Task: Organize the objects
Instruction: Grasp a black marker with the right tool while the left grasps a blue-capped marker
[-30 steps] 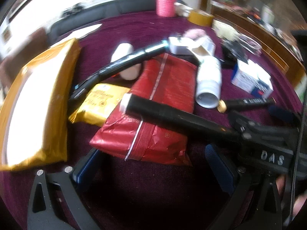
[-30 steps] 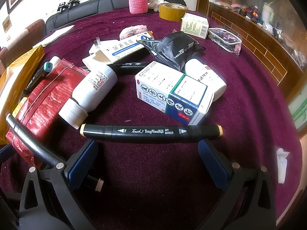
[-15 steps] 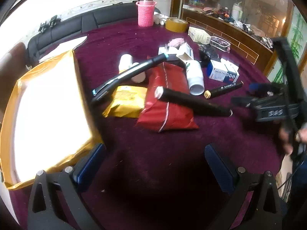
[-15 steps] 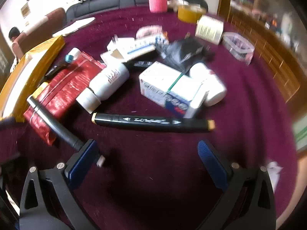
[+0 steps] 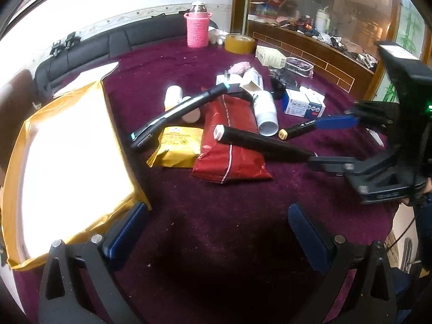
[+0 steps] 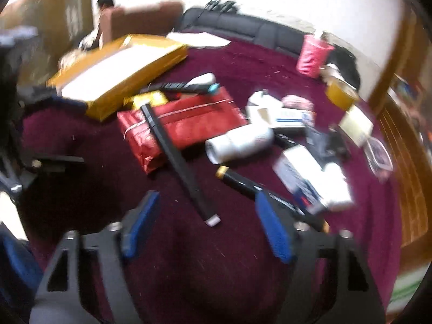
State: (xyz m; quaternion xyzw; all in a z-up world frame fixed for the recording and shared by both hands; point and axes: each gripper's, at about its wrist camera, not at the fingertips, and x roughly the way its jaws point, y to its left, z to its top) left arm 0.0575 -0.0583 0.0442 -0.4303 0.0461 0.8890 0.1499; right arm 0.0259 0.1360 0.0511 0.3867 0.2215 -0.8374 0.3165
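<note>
Purple cloth covers the bench (image 5: 216, 243), cluttered from the left of the frame to the right. At the left edge lies a big yellow envelope (image 5: 67, 162); beside it a small yellow packet (image 5: 178, 145), then a red pouch (image 5: 229, 140) with a long black pen (image 5: 262, 143) resting across it. Further right lie a white bottle (image 5: 266, 110), a black marker (image 5: 299, 129) and a white and blue box (image 5: 303, 104).

Low in the frame, the left tool (image 5: 216, 232) stands spread and empty over bare cloth. At the right edge, the right tool (image 5: 332, 140) is closing, the black pen's end lying between its jaws; I cannot tell whether the pads touch it yet.

The risk, I judge: the right tool sits at the pen's very tip, so the pen may pivot or slip out, and the marker just beside one blue pad could be knocked away.
</note>
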